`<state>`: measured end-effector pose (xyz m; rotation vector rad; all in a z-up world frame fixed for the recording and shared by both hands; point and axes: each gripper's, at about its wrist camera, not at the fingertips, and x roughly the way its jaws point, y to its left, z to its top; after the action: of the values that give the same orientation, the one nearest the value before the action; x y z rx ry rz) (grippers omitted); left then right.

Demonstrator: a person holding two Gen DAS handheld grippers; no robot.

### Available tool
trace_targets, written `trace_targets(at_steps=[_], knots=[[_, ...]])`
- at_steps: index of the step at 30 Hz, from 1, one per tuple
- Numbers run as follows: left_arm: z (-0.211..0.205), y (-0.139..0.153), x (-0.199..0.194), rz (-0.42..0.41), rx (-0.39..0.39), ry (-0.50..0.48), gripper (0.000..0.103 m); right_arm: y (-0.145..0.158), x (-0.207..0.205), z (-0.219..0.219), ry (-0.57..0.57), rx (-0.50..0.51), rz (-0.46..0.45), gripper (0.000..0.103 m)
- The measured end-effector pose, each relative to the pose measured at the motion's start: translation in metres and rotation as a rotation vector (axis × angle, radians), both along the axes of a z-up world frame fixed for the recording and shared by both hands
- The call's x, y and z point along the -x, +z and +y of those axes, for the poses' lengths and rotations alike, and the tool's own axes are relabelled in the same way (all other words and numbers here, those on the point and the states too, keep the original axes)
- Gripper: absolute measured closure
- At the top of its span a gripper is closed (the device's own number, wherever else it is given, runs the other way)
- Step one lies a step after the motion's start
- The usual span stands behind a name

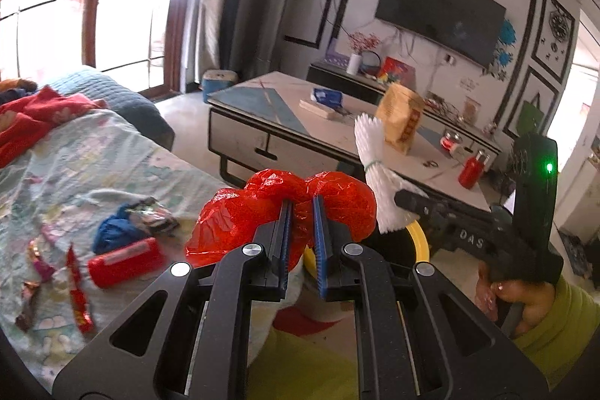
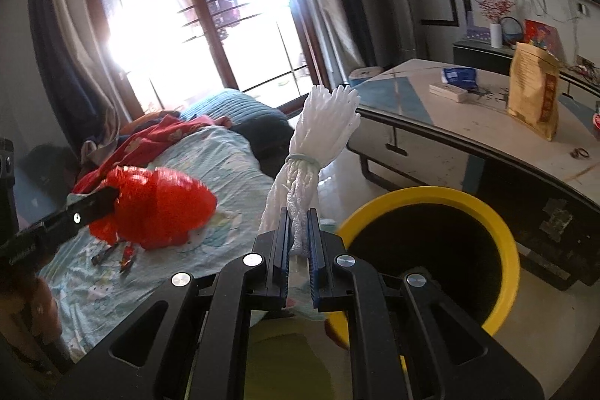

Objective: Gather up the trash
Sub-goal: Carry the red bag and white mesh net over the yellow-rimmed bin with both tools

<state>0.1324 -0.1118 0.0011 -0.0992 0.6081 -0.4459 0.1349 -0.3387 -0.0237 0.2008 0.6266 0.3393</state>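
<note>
Bed (image 1: 112,152) littered with wrappers, desk (image 2: 468,122) by window. Left gripper (image 1: 302,208) clamps red bag (image 1: 232,223), right gripper (image 2: 299,223) pinches white foam net (image 2: 318,134); yellow bin (image 2: 502,235) half-hidden.

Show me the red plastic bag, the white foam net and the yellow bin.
red plastic bag (image 1: 232,223), left wrist view, crumpled left lobe.
white foam net (image 2: 322,122), right wrist view, flared top above band.
yellow bin (image 2: 502,231), right wrist view, right rim.

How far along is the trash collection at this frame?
Midway, by appearance. In hand: left gripper clamps the red plastic bag; right gripper clamps the white foam net, beside the yellow-rimmed bin. Neither is dropped yet. Left on the bed: snack wrappers, a red packet, blue scrap.
</note>
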Motion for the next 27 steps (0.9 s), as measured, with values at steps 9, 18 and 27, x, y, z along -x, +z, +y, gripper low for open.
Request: trace_targets(at_steps=[9,18,27], knots=[[-0.033,-0.014,-0.008,0.034,-0.031,-0.069,0.097,-0.013,-0.001,-0.036,-0.079,-0.015,0.020,0.094],[-0.064,-0.031,-0.018,0.076,-0.067,-0.136,0.096,-0.028,-0.003,-0.068,-0.154,-0.020,0.054,0.094],[-0.094,-0.058,-0.034,0.145,-0.115,-0.190,0.096,-0.045,-0.005,-0.094,-0.203,-0.037,0.098,0.094]])
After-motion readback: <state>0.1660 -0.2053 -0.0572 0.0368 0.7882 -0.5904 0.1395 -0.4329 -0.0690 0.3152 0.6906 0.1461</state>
